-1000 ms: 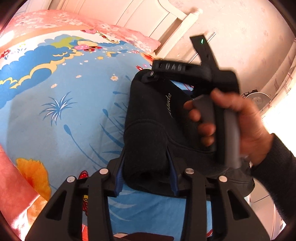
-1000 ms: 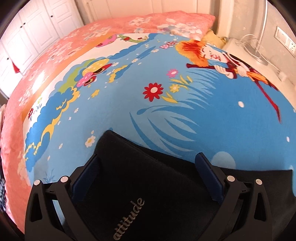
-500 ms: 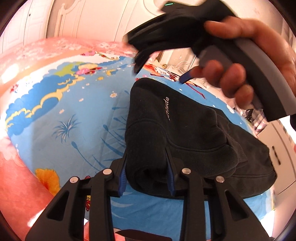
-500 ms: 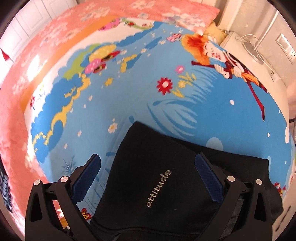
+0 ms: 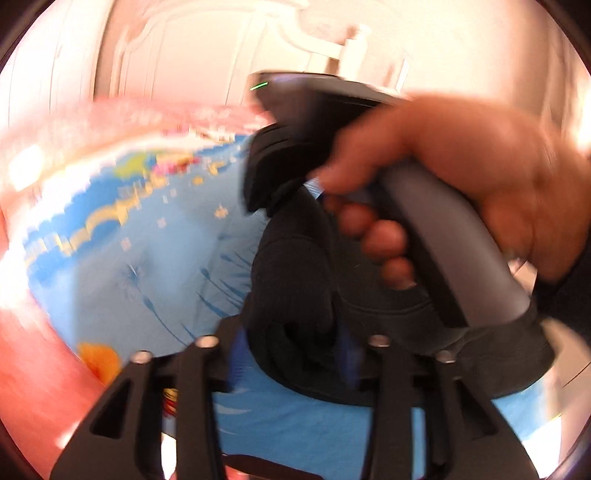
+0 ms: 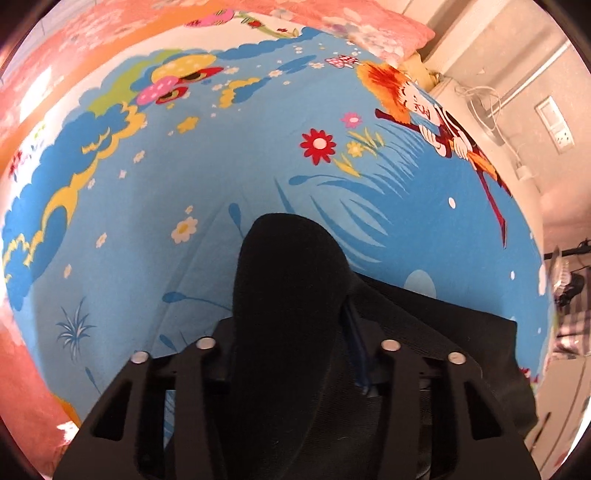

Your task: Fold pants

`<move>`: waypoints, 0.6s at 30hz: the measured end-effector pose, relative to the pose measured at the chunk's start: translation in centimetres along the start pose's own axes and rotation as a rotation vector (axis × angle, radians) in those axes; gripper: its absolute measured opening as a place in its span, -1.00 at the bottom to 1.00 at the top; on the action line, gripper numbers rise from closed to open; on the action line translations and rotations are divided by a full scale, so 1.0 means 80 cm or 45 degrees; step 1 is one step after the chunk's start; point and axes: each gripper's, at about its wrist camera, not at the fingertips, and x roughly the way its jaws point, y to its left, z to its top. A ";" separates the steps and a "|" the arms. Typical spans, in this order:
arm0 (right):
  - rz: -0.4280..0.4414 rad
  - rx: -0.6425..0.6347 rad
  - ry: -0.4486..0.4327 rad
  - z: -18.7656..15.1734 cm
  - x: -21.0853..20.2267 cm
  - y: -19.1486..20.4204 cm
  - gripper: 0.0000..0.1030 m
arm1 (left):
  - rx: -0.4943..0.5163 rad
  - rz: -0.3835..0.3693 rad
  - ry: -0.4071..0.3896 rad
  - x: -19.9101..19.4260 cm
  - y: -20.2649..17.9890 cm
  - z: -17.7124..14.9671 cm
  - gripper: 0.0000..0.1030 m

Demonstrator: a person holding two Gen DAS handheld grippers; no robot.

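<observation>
a bed [image 6: 461,236] fills both views, under a blue sheet [image 6: 236,177] printed with clouds, flowers and a cartoon figure [image 6: 424,110]. a pink floral border [image 6: 29,85] runs along the sheet's left edge, and a pink pillow [image 6: 369,26] lies at the far edge. off the bed's far right corner a white cable [image 6: 484,107] trails on a pale ledge, with a wall socket [image 6: 556,123] near it. in the blurred left view a white headboard [image 5: 325,40] stands past the bed.

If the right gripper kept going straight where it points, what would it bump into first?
The right gripper is already pinching a raised fold of the black fleece pants. Beyond that fold lies the blue cartoon-print bedsheet, probably next, though depth is unclear.
</observation>
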 end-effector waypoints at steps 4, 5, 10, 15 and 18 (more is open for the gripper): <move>0.163 0.083 -0.011 -0.001 -0.005 -0.028 -0.30 | -0.161 -0.077 0.032 0.010 0.027 -0.007 0.55; 0.194 0.100 -0.013 -0.001 -0.007 -0.032 -0.30 | -0.177 -0.085 0.034 0.014 0.028 -0.009 0.55; 0.375 0.187 -0.040 -0.006 -0.019 -0.061 -0.35 | -0.123 -0.149 0.061 0.029 0.004 -0.007 -0.04; 0.651 0.314 -0.118 -0.018 -0.057 -0.132 -0.39 | 0.207 -0.008 -0.044 -0.004 -0.082 0.009 -0.43; 0.792 0.377 -0.234 -0.045 -0.101 -0.197 -0.39 | 0.400 0.033 -0.150 -0.026 -0.140 0.015 -0.43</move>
